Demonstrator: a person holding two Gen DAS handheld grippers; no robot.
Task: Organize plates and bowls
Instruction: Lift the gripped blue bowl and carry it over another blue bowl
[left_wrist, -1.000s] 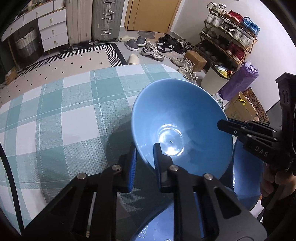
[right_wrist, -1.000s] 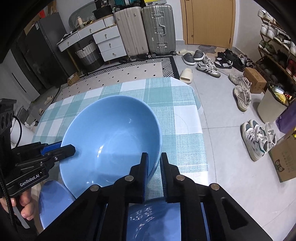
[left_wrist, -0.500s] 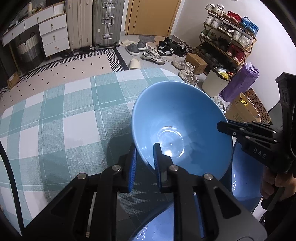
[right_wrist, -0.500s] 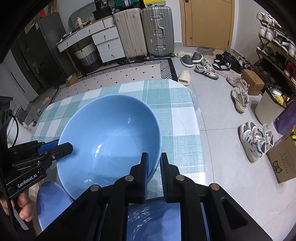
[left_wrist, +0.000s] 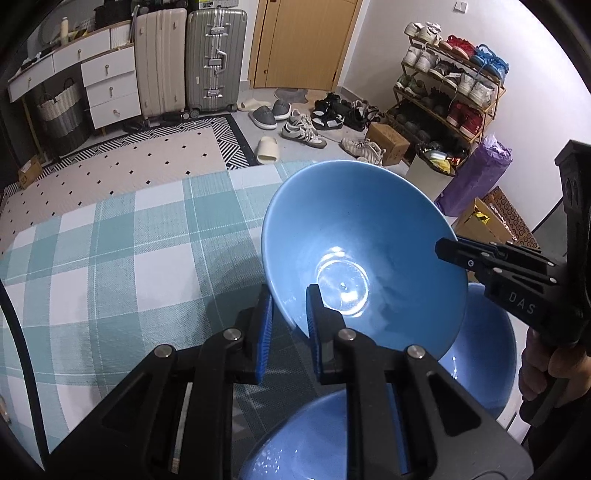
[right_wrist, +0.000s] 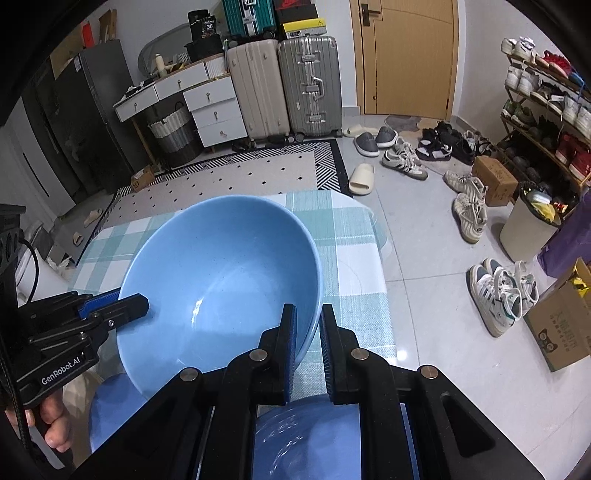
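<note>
Bowl (left_wrist: 369, 236), both tools pinching rim (tilted)

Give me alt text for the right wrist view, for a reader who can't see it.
Both grippers clamp opposite rim edges of a large glossy blue bowl, holding it tilted above a teal-and-white checked tablecloth: the right gripper in the foreground, the left gripper at the picture's left. More blue dishes sit below; suitcases and shoes fill the room behind.
</note>
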